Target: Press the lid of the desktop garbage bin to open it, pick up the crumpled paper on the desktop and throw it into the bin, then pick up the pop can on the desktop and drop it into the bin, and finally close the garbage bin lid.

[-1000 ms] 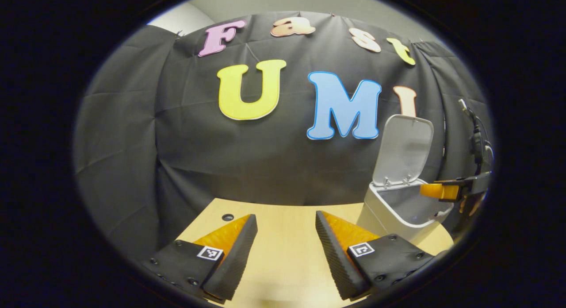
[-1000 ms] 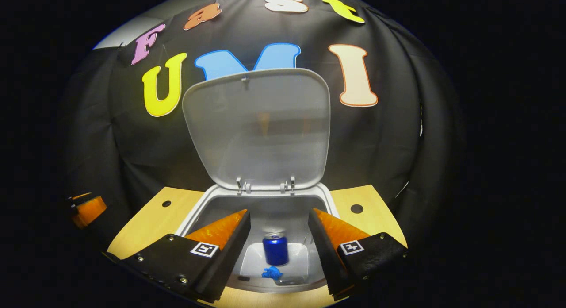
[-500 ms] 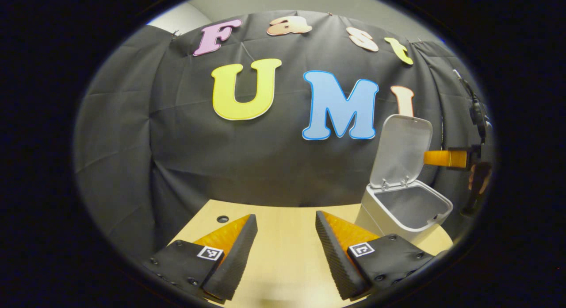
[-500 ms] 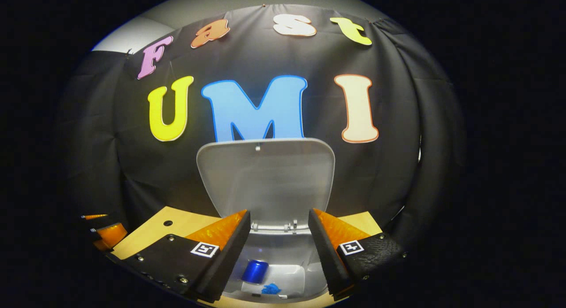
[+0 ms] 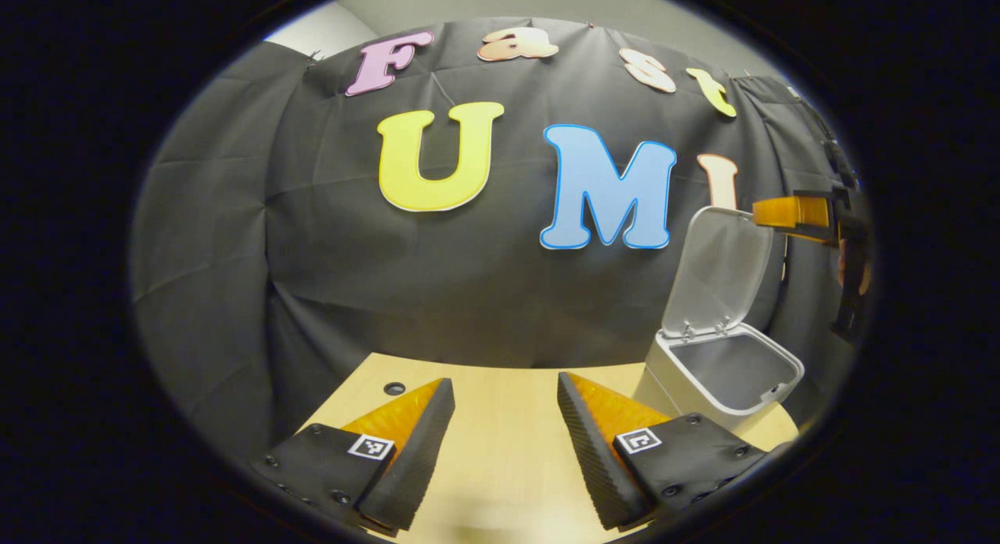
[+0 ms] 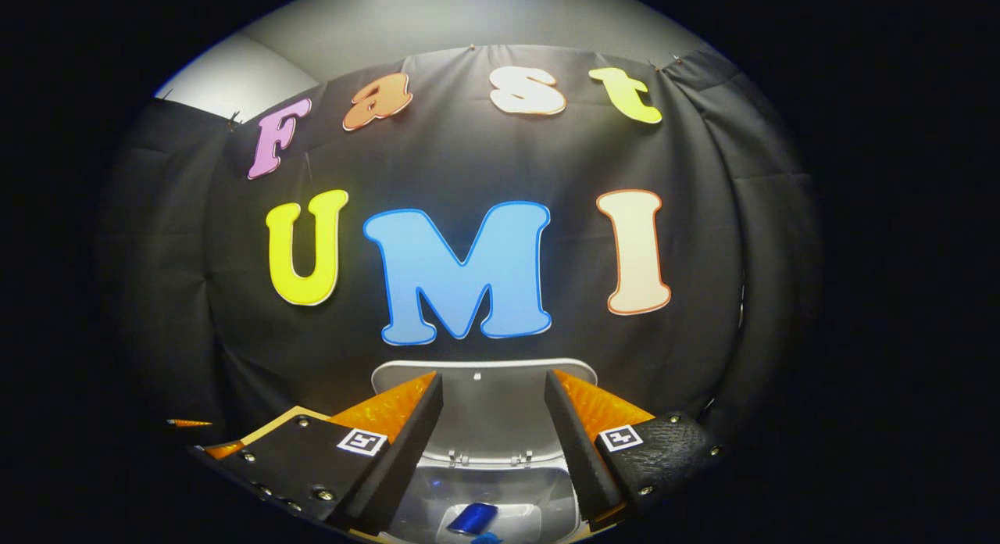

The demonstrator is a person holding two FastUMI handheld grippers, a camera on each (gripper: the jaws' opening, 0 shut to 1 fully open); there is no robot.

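The white desktop bin stands at the table's right with its lid upright. My right gripper hovers level with the lid's top edge, just to its right, held by a hand. In the right gripper view, the right gripper is open and holds nothing, with the lid showing between its fingers. Below, inside the bin, lie the blue pop can and a scrap of blue crumpled paper. My left gripper stands open and holds nothing, low over the wooden table, left of the bin.
A small round hole sits in the tabletop near its far left edge. The black cloth wall hangs close behind the table and the bin.
My right gripper has risen from over the bin's mouth to the height of the lid's top edge. The can lies deeper in the bin. My left gripper has barely moved.
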